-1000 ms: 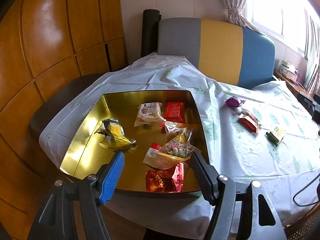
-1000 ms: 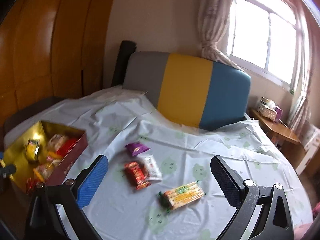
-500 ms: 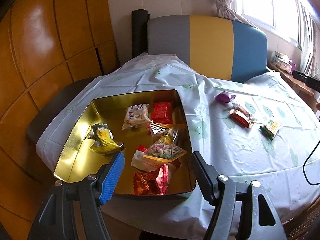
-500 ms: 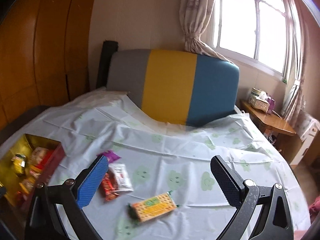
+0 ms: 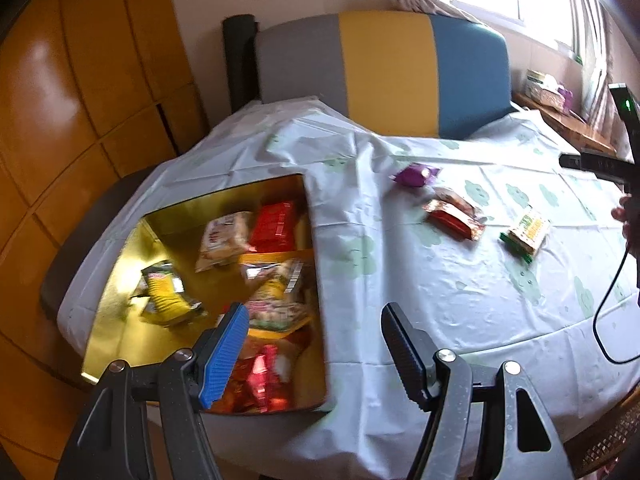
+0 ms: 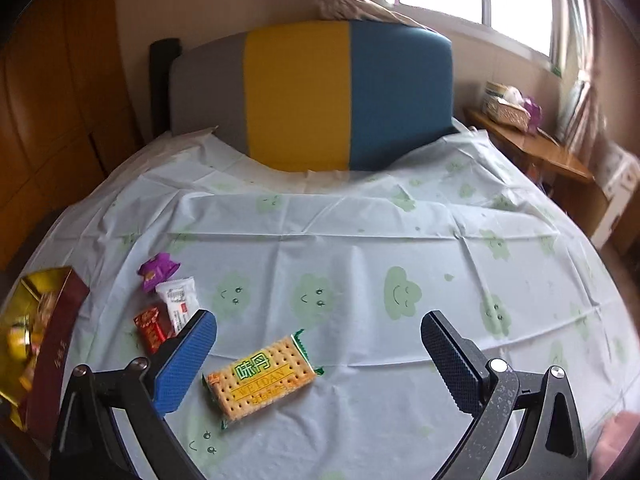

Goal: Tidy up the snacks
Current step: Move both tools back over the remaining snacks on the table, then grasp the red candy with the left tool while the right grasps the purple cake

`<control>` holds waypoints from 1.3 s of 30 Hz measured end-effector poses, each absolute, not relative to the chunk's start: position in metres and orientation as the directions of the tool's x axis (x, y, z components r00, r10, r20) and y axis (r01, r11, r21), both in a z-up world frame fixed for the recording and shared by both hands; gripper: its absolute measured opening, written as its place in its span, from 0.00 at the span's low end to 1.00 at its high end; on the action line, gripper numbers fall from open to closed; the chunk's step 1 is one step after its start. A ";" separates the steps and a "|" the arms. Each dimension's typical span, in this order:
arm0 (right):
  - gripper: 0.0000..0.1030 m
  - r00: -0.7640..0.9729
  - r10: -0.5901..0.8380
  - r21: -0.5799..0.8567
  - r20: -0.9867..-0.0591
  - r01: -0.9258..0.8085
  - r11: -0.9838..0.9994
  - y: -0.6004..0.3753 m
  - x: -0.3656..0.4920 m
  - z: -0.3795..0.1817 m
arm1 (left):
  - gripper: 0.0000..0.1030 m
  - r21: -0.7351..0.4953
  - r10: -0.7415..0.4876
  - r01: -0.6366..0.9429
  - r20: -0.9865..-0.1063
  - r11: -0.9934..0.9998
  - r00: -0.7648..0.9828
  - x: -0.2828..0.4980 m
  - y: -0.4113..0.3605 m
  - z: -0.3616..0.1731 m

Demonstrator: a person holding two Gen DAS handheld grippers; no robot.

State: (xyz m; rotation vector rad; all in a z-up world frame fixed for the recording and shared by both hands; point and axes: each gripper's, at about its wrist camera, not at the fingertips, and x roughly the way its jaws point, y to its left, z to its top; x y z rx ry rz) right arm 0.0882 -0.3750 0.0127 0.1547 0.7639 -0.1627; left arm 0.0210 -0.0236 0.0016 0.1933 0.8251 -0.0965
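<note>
A gold-lined box point(image 5: 116, 312) with several snack packets sits at the table's left; it also shows in the right wrist view point(image 6: 56, 344). Loose on the cloth lie a purple packet point(image 5: 416, 174), a white packet point(image 5: 454, 198), a red packet point(image 5: 454, 222) and a cracker pack point(image 5: 526, 234). In the right wrist view the cracker pack point(image 6: 262, 376) lies just ahead, with the red packet point(image 6: 152, 328), white packet point(image 6: 180, 300) and purple packet point(image 6: 158, 270) to its left. My left gripper point(image 5: 316, 344) is open and empty over the box's near right corner. My right gripper point(image 6: 320, 356) is open and empty above the cracker pack.
The round table wears a white cloth with green clouds point(image 6: 360, 240). A grey, yellow and blue chair back point(image 6: 312, 96) stands behind it. A wooden side table with a basket point(image 6: 508, 112) is at the right. Wooden panels point(image 5: 60, 100) line the left. A black cable point(image 5: 608, 300) hangs at the right.
The left view has swung right, so the box sits further left. My right gripper has moved nearer the loose snacks; the cracker pack now lies between its fingers' line of sight.
</note>
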 end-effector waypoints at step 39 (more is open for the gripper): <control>1.00 0.602 -0.053 0.086 -0.797 0.201 0.976 -0.371 0.098 0.002 | 0.60 -0.173 -0.233 0.177 -0.881 0.969 0.412 0.191 -0.157 -0.064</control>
